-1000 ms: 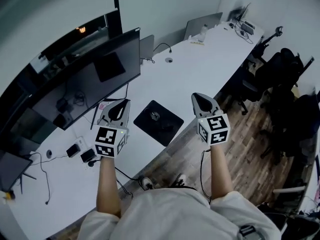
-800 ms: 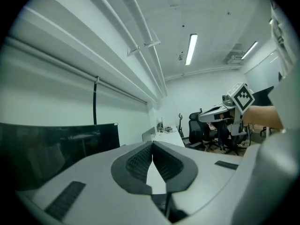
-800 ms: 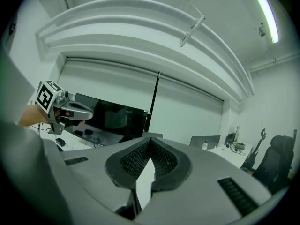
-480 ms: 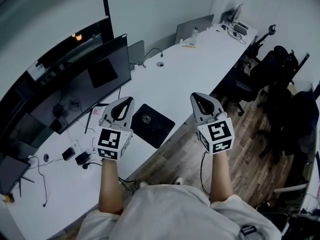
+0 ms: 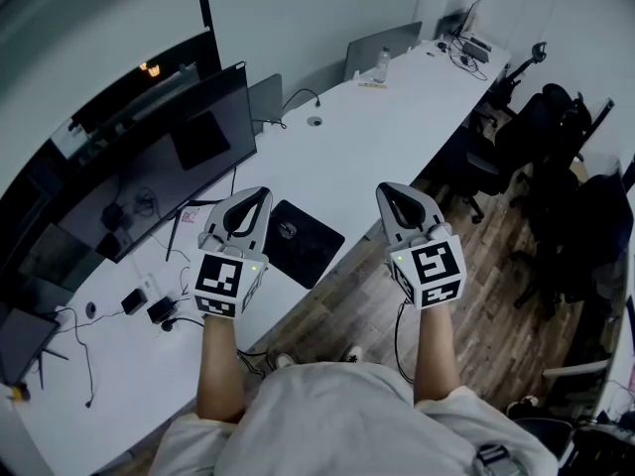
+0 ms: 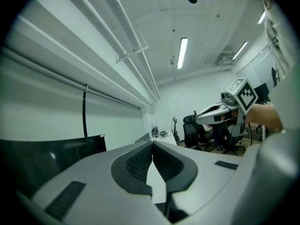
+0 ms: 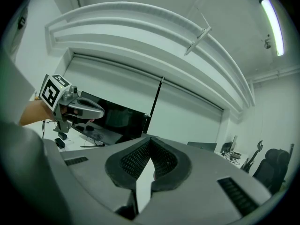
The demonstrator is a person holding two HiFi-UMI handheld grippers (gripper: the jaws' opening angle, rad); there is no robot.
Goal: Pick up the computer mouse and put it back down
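A dark computer mouse [image 5: 287,230] lies on a black mouse pad [image 5: 310,246] near the front edge of the long white desk [image 5: 387,117]. My left gripper [image 5: 261,195] hovers just left of the pad, above the desk, pointing level. Its jaws are shut with nothing between them [image 6: 152,145]. My right gripper [image 5: 386,188] hangs right of the pad, past the desk edge and over the wooden floor. It is also shut and empty [image 7: 150,140]. Each gripper shows in the other's view: the right gripper [image 6: 220,112] and the left gripper [image 7: 77,108].
A wide dark monitor [image 5: 149,157] stands along the desk's left side, with chargers and cables [image 5: 149,307] in front of it. A closed laptop [image 5: 382,48] and small items sit at the far end. Black office chairs [image 5: 556,147] crowd the right.
Both grippers have risen a little above the desk and stay shut. The mouse and pad have slid slightly left in the head view as the head turned.
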